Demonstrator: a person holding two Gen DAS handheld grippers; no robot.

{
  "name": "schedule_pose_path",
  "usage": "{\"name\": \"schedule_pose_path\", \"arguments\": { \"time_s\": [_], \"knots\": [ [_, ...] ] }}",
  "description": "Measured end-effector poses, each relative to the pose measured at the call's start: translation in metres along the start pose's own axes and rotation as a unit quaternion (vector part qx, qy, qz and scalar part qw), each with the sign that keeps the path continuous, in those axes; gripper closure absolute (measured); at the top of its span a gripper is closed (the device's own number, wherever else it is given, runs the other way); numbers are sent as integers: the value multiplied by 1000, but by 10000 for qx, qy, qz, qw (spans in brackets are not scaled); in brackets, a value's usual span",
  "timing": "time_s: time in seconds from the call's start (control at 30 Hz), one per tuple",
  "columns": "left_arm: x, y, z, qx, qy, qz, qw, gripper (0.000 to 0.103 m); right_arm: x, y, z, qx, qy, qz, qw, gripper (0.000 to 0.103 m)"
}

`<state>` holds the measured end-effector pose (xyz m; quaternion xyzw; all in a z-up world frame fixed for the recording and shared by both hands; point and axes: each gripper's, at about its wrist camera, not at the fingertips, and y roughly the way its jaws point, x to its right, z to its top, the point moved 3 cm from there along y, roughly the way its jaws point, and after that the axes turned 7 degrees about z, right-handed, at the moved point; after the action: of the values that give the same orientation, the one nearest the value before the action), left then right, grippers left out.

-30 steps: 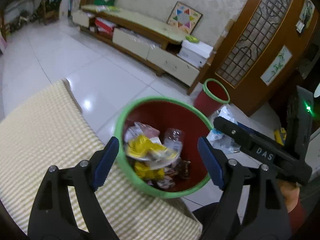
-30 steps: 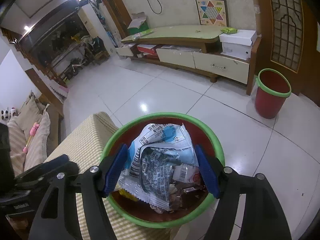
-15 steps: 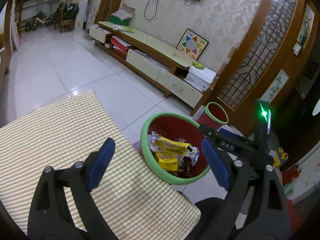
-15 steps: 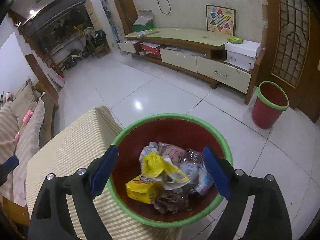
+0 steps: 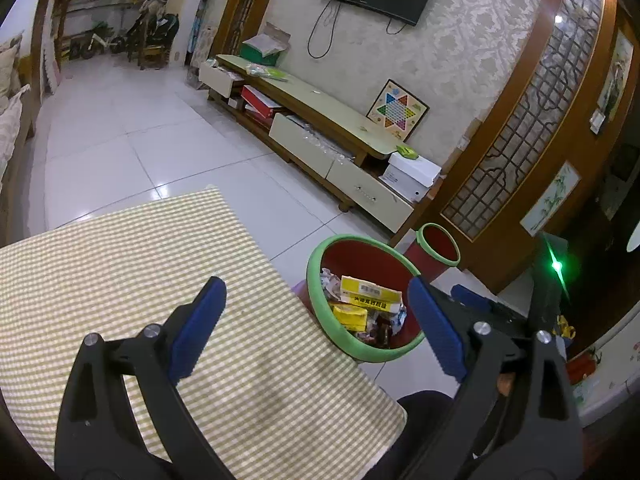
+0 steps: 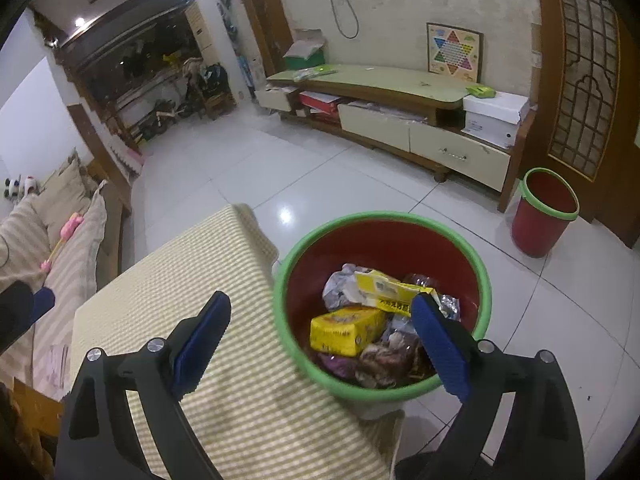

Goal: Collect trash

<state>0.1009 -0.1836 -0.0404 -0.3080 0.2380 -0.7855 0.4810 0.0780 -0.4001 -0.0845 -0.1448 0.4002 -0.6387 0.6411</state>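
Both jaws wide and opening, nothing between: left gripper [image 5: 316,332] and right gripper [image 6: 320,344] above the checked tablecloth [image 5: 120,264]. Trash [image 6: 352,328] heaped in the green-rimmed bin [image 6: 486,280] beside the table edge. Risk: 1 careless swing clipping the rim, tipping wrappers out.

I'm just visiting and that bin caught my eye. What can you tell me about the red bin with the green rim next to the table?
The red bin looks like smooth plastic, round, with a thick green rim. It stands upright on the white tiled floor against the edge of the table with the checked cloth. It is partly filled: yellow boxes, crumpled wrappers and other scraps. No hand-held gripper touches it.
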Motion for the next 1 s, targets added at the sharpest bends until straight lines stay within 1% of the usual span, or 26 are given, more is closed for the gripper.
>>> {"name": "schedule_pose_path", "arguments": {
  "time_s": [0.07, 0.13, 0.23, 0.33, 0.43, 0.6, 0.7, 0.8, 0.9, 1.0],
  "knots": [
    [-4, -4, -2, 30, -63, 33, 10000, 13, -8, -7, -1, 65, -67, 26, 10000, 14],
    [-9, -11, -5, 87, -173, 106, 9998, 11, -18, -18, -1, 205, -139, 47, 9997, 10],
    [-15, -22, -10, 175, -266, 262, 9992, 10, -29, -28, -3, 343, -249, 79, 9991, 9],
    [-24, -31, -16, 219, -366, 386, 9983, 6, -38, -36, -4, 499, -384, 82, 9980, 7],
    [-33, -39, -19, 285, -450, 480, 9974, 6, -50, -46, -5, 761, -557, 10, 9955, 7],
    [-42, -53, -17, 519, -430, 704, 9952, 6, -67, -61, -5, 1142, -870, -282, 9892, 7],
    [-46, -63, -14, 664, -409, 790, 9938, 6, -77, -70, -4, 1341, -986, -319, 9855, 7],
    [-50, -71, -11, 777, -420, 846, 9925, 6, -86, -80, -3, 1604, -1092, -284, 9806, 7],
    [-52, -72, -11, 754, -464, 853, 9924, 6, -92, -86, -2, 1729, -1160, -198, 9779, 7],
    [-53, -73, -13, 718, -495, 809, 9929, 6, -92, -89, -1, 1779, -1015, -81, 9788, 7]
  ]
}}
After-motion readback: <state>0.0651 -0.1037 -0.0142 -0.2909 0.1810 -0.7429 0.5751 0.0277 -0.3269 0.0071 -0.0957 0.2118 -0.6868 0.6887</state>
